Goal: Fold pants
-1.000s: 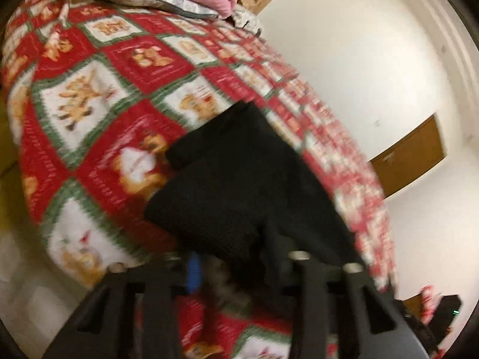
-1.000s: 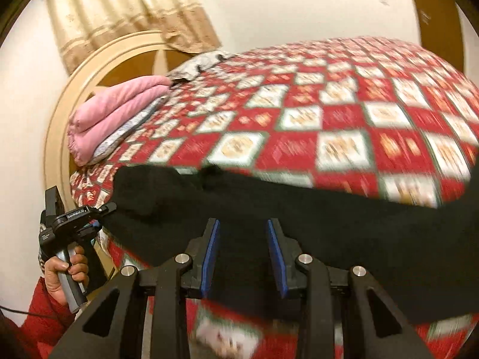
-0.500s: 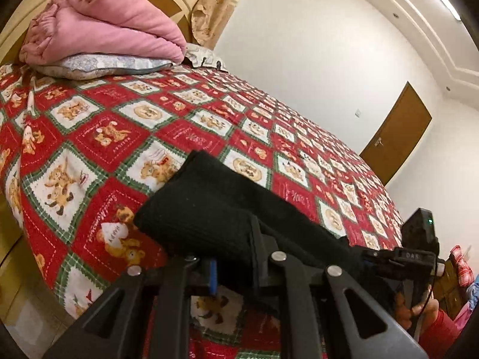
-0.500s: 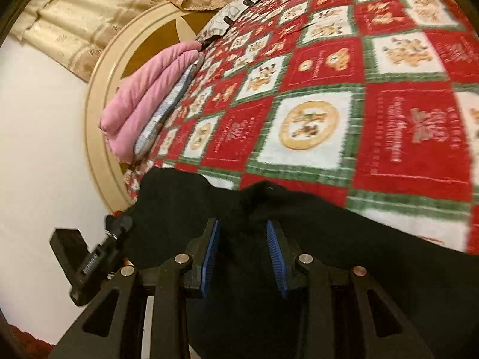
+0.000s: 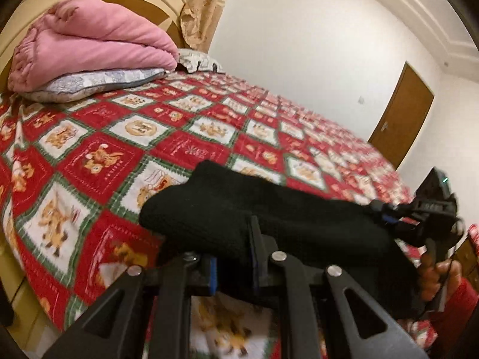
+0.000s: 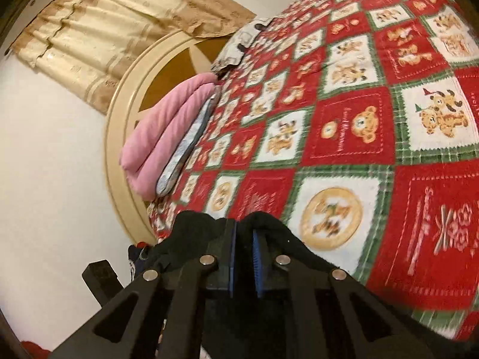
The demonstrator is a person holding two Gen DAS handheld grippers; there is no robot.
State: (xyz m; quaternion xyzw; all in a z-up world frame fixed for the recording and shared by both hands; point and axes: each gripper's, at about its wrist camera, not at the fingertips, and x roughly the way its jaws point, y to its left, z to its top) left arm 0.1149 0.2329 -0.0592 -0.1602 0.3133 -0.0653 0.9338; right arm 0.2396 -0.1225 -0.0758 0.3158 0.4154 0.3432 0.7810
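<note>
- Left hand-held gripper [image 5: 232, 264]: its blue-padded fingers [image 5: 212, 275] stand a narrow way apart with a thick fold of the black pants [image 5: 239, 209] bunched between and over them, so it looks clamped on the cloth.
- Right hand-held gripper [image 6: 243, 258]: its two blue pads [image 6: 257, 261] are nearly together, and the pants' edge [image 6: 263, 224] humps up over both fingertips; the cloth appears pinched in the slim gap, though the contact itself is hidden by the folds.
- Seen from the left wrist view, the right hand-held gripper [image 5: 389, 214] grips the far end of the same dark bundle, with the person's hand [image 5: 440, 275] and a red sleeve below it.
- Black pants stretch as a thick roll between the two tools, near the front edge of the bed; whether the middle rests on the cover or hangs just above it is unclear.
- Beneath them lies a red, white and green checked bedspread [image 5: 125, 155] printed with bears and reindeer.
- At the head of the bed a folded pink blanket [image 5: 89, 42] sits on a grey patterned pillow [image 5: 89, 83], against a cream and brown headboard [image 6: 119, 137].
- Beige curtains [image 6: 104, 39] hang behind the headboard.
- Across the room, a brown door [image 5: 401, 119] is set in the white wall.
</note>
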